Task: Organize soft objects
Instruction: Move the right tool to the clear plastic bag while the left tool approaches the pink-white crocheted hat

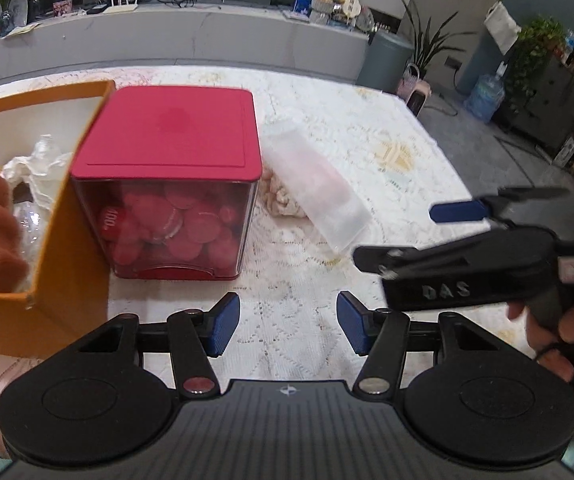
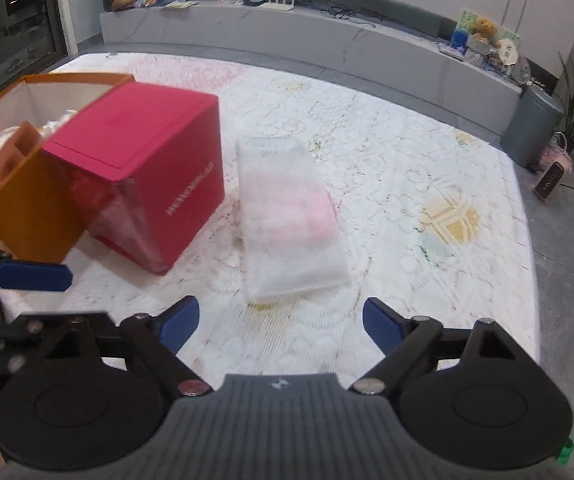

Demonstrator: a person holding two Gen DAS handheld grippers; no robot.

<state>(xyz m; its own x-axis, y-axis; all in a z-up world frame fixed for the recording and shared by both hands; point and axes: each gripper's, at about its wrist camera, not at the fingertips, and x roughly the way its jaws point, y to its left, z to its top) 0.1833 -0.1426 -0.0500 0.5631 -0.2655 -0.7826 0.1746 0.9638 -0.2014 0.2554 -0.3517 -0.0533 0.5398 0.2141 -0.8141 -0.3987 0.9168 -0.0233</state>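
Red-lidded cube (image 1: 165,132), orange box (image 2: 27,196), seemingly white-pink bag (image 2: 291,216)

Left gripper (image 1: 288,324) and right gripper (image 2: 281,326) empty, fingers apart.

An open box (image 1: 67,216) is set ahead and to the left of the left gripper (image 1: 289,326), with crumpled items held inside it. A lidded cube container (image 1: 167,184) is placed against its right side. A flat bagged cloth (image 2: 291,216) is laid straight ahead of the right gripper (image 2: 281,326), right of the container, on the covered table (image 2: 407,184).
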